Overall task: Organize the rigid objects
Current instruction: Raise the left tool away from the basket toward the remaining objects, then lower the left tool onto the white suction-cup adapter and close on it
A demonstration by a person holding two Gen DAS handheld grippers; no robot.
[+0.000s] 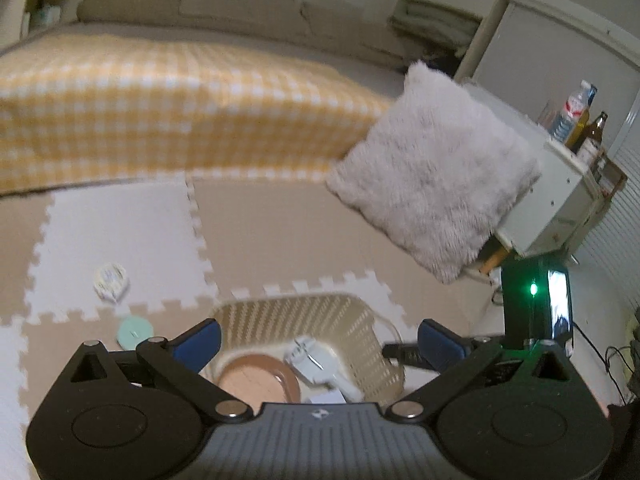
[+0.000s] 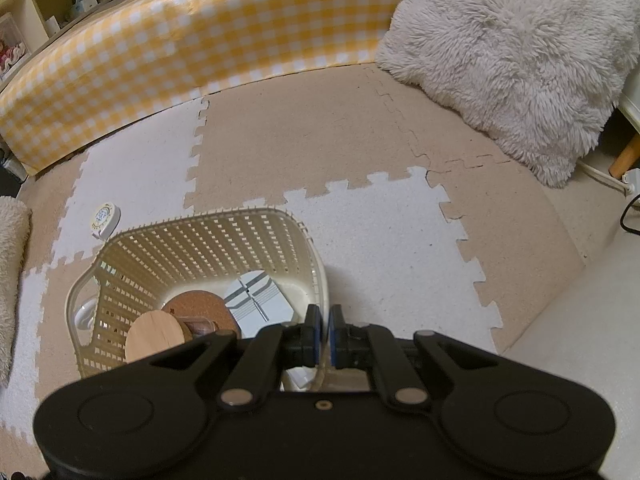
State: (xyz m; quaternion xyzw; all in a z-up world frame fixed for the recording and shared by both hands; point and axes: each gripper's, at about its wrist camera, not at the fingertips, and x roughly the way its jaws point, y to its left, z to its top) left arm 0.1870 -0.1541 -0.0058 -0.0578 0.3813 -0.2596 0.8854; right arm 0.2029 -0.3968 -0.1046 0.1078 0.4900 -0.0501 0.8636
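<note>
Basket [image 2: 256, 240] holds coasters, white box — left jaws wide, right jaws clamping its rim.

A home, likely a bedroom: a bed [image 1: 168, 92] under a yellow checked cover fills ten to twelve o'clock, a fluffy cushion [image 1: 432, 176] leans at two, and interlocking foam mats [image 2: 320, 148] cover the floor.

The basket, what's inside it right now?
Inside the basket: a cork disc, a pale wooden disc and a white striped box. The right gripper covers its near corner.
</note>
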